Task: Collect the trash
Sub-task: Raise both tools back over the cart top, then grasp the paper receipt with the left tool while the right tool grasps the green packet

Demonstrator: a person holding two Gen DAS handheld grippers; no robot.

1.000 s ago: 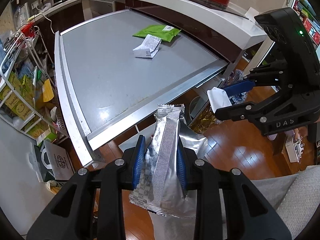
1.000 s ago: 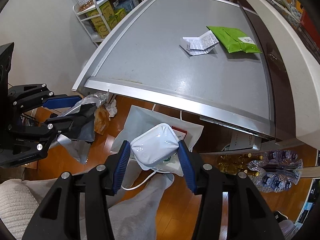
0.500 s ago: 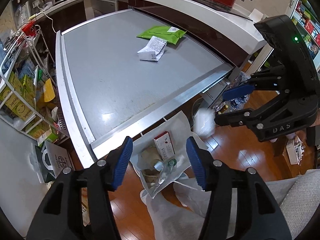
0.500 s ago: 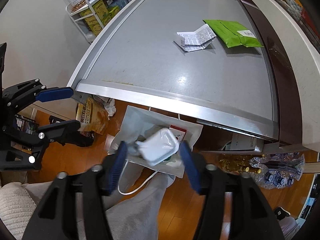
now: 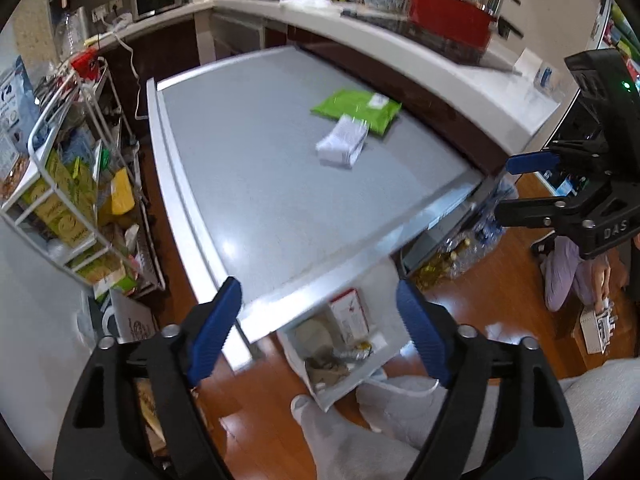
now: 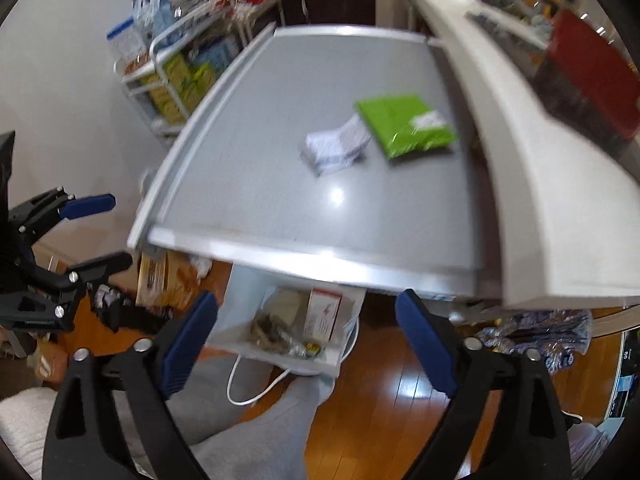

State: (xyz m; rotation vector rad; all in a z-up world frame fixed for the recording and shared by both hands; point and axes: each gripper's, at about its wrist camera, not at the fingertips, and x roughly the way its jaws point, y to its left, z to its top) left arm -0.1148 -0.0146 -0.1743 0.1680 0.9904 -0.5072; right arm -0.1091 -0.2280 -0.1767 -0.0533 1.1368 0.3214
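A green packet (image 5: 357, 110) (image 6: 406, 125) and a white crumpled receipt (image 5: 342, 146) (image 6: 335, 147) lie on the grey table (image 5: 260, 184) (image 6: 304, 208), toward its far side. A white paper bag (image 5: 340, 344) (image 6: 288, 332) stands on the floor under the table's near edge, with a red-and-white box and wrappers inside. My left gripper (image 5: 320, 332) is open and empty above the bag. My right gripper (image 6: 308, 340) is open and empty above the bag too. Each gripper shows at the edge of the other's view, the right one (image 5: 532, 184) and the left one (image 6: 92, 232).
A white wire rack (image 5: 72, 200) (image 6: 172, 76) full of packets stands left of the table. A white counter (image 5: 400, 52) (image 6: 540, 200) with a red pot (image 5: 452, 16) runs behind it. Plastic bottles (image 6: 536, 336) and my legs in grey (image 5: 360, 432) are on the wooden floor.
Both grippers opened. The silver wrapper left my left gripper and the white packet left my right gripper; both dropped toward the bag. Both grippers then rose and tilted toward the table.
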